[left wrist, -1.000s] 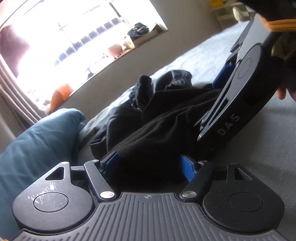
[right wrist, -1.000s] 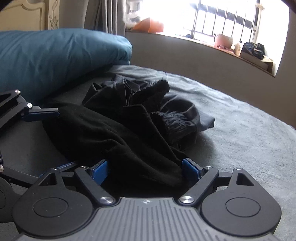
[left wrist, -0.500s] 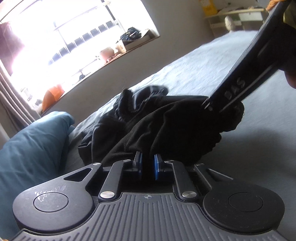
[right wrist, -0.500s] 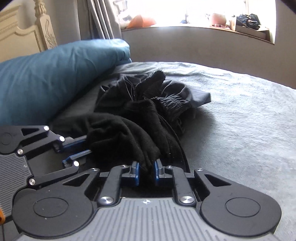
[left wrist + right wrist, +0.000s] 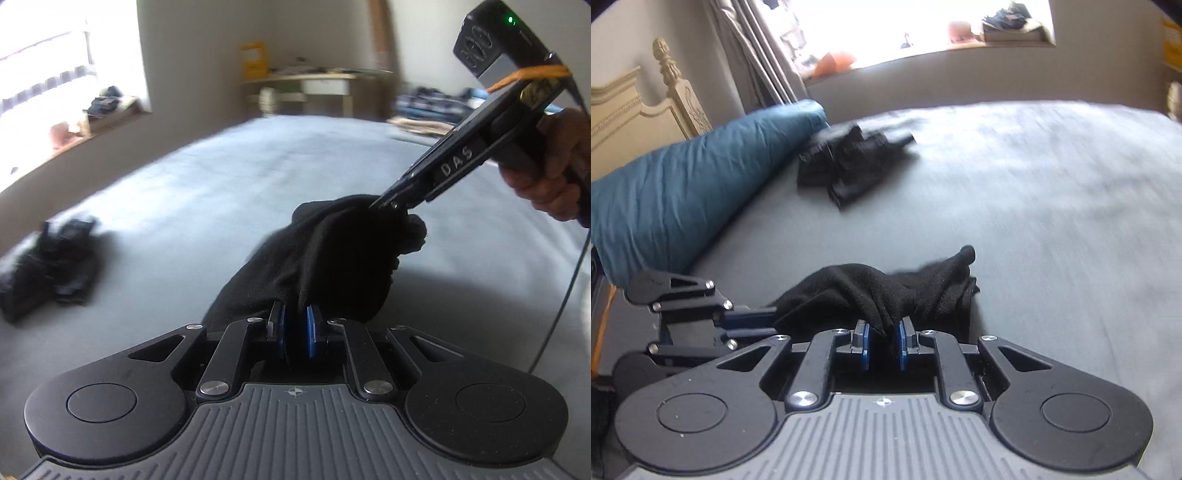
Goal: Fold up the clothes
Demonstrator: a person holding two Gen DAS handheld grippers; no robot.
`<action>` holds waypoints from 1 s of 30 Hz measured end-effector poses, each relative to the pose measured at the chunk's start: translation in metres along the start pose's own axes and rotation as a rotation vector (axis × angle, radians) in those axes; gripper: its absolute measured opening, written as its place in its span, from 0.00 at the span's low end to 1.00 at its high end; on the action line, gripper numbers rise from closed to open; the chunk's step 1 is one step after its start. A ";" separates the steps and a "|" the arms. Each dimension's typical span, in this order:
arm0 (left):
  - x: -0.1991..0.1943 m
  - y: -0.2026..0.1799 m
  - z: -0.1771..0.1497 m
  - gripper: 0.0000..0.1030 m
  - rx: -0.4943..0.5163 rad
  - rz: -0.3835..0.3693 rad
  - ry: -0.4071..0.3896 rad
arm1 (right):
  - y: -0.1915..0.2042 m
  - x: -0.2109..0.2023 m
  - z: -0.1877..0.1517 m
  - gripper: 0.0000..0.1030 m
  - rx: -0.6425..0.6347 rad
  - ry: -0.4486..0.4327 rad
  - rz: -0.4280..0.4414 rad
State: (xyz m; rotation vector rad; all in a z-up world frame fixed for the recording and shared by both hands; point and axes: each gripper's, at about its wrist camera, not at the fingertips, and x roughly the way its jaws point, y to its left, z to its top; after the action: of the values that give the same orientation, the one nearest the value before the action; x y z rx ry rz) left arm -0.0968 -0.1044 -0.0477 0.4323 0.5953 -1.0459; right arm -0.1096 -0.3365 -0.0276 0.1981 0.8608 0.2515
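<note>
Left gripper (image 5: 295,330): we have its blue pads pinched tight on a fold of the black garment (image 5: 332,258); cloth fills the narrow slot between them.
Right gripper (image 5: 884,341): ours too, clamped on another bunch of the same garment; from the left wrist view we see its tip (image 5: 388,201) biting the cloth's upper edge, a hand (image 5: 550,173) wrapped round its handle.
Black garment: we see it held off the grey bed cover (image 5: 221,192), slung between our two grippers, crumpled, a loose end trailing toward the cover on the right wrist view (image 5: 945,284).
Second dark pile (image 5: 849,162): we note it lying on the cover well apart from the held piece, just beside the teal pillow (image 5: 683,184). Blurred; we cannot tell what garments are in it.
Surroundings: we see a bright window sill (image 5: 923,55), a cream headboard (image 5: 631,110) and a desk (image 5: 317,85) by the far wall.
</note>
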 end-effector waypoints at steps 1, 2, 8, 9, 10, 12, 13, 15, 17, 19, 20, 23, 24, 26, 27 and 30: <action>0.000 -0.011 -0.005 0.09 0.016 -0.035 0.026 | -0.003 -0.014 -0.020 0.15 0.014 0.020 -0.017; 0.002 -0.019 -0.010 0.09 0.032 -0.062 0.058 | -0.005 -0.022 -0.040 0.16 0.037 0.040 -0.027; -0.016 -0.023 -0.019 0.13 -0.017 -0.154 0.167 | -0.006 -0.033 -0.126 0.26 0.182 0.141 -0.076; -0.021 -0.022 -0.019 0.13 -0.032 -0.167 0.180 | -0.006 -0.037 -0.131 0.30 0.203 0.130 -0.079; -0.025 -0.022 -0.020 0.15 -0.047 -0.181 0.194 | -0.009 -0.043 -0.135 0.34 0.228 0.107 -0.072; -0.039 -0.015 -0.017 0.18 -0.097 -0.173 0.176 | -0.016 -0.060 -0.140 0.44 0.288 0.049 -0.053; -0.048 -0.014 -0.015 0.20 -0.122 -0.161 0.159 | -0.021 -0.069 -0.140 0.47 0.322 0.014 -0.041; -0.050 -0.010 -0.011 0.23 -0.154 -0.126 0.122 | -0.032 -0.079 -0.138 0.48 0.386 -0.047 -0.025; -0.042 -0.009 -0.008 0.25 -0.174 -0.094 0.100 | -0.043 -0.081 -0.134 0.48 0.445 -0.084 -0.029; -0.030 -0.010 -0.006 0.25 -0.185 -0.064 0.095 | -0.053 -0.073 -0.130 0.48 0.483 -0.108 -0.029; -0.020 -0.013 -0.007 0.25 -0.182 -0.050 0.109 | -0.059 -0.066 -0.128 0.48 0.503 -0.112 -0.030; 0.012 -0.017 -0.015 0.25 -0.198 -0.016 0.180 | -0.074 -0.037 -0.120 0.48 0.562 -0.106 -0.040; 0.018 -0.016 -0.020 0.25 -0.220 -0.013 0.200 | -0.079 -0.026 -0.118 0.48 0.574 -0.103 -0.054; 0.016 -0.008 -0.029 0.25 -0.278 -0.026 0.203 | -0.087 -0.007 -0.117 0.41 0.585 -0.084 -0.059; 0.014 -0.004 -0.034 0.25 -0.308 -0.034 0.201 | -0.090 -0.001 -0.118 0.30 0.593 -0.080 -0.056; 0.008 0.010 -0.048 0.25 -0.396 -0.058 0.197 | -0.089 0.001 -0.122 0.06 0.582 -0.130 -0.031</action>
State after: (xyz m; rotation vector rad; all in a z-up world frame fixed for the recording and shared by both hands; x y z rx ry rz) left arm -0.0970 -0.0769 -0.0889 0.1704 0.9738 -0.9175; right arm -0.1901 -0.4121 -0.1301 0.7350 0.7897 -0.0480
